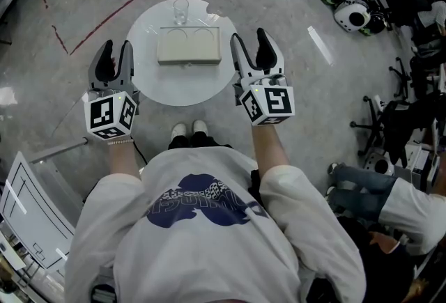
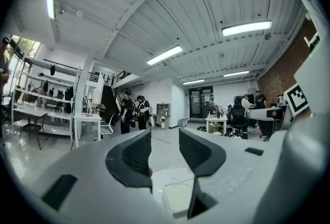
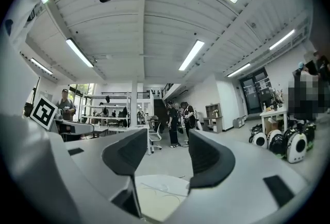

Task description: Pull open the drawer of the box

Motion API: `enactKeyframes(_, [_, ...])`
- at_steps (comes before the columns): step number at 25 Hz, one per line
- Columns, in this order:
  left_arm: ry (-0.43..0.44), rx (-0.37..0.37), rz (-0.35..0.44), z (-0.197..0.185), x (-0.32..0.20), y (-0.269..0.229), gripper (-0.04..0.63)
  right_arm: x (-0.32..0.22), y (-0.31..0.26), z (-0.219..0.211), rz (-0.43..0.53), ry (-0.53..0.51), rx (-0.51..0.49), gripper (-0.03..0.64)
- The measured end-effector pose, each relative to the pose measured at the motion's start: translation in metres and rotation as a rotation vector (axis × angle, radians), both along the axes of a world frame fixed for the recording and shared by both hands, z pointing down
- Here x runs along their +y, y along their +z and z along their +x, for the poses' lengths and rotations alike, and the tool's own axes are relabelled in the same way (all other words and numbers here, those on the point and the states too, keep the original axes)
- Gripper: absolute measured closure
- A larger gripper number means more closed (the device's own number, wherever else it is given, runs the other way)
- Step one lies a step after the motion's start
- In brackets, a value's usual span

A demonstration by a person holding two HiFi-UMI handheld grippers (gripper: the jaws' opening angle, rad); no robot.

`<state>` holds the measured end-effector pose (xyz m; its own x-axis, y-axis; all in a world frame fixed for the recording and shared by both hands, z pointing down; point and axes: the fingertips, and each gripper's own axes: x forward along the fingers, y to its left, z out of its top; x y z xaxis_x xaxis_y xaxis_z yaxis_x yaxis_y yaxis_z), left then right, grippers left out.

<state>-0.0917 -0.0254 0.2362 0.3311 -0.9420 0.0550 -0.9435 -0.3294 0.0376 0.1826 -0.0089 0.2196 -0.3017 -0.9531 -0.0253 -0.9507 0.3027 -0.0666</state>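
The box (image 1: 189,45) is pictured mid-desk (image 1: 150,82), its long axis laid crosswise between the left claw (image 1: 115,51) and the right claw (image 1: 249,44), inward of each, the right judged nearer; both are held wide and empty.

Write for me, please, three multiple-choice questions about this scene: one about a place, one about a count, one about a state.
1. Where is the glass relative to the box?
A. on top of it
B. on the round table, beyond its far side
C. inside it

2. How many round recesses does the top of the box show?
A. one
B. four
C. two

3. How do the jaws of the right gripper stand?
A. apart, with nothing between them
B. shut on the glass
C. shut on the box

Answers:
1. B, since the head view shows the glass on the table past the box.
2. C, since two circles lie side by side.
3. A, since the right gripper view shows an empty gap.
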Motion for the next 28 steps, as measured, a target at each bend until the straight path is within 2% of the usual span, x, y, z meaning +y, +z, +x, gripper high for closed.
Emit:
enactKeyframes(9, [-0.049,0.007,-0.074,0.0,0.004,0.02,0.44,-0.008,0.011,0.001,-0.029,-0.05,0.005,0.39])
enactKeyframes(15, [-0.085,-0.013,-0.149,0.005,0.003,0.045,0.44,-0.016,0.025,0.004,-0.062,-0.087,0.004,0.39])
enactKeyframes(18, [-0.055,-0.02,-0.22,0.011,-0.002,0.069,0.44,-0.023,0.035,0.004,-0.083,-0.088,-0.009,0.39])
enactKeyframes(22, [-0.008,0.007,-0.308,0.016,-0.01,0.099,0.44,-0.027,0.053,-0.004,-0.119,-0.09,0.003,0.39])
enactKeyframes(28, [0.082,-0.047,-0.421,0.024,-0.031,0.146,0.44,-0.035,0.077,-0.014,-0.176,-0.04,0.0,0.39])
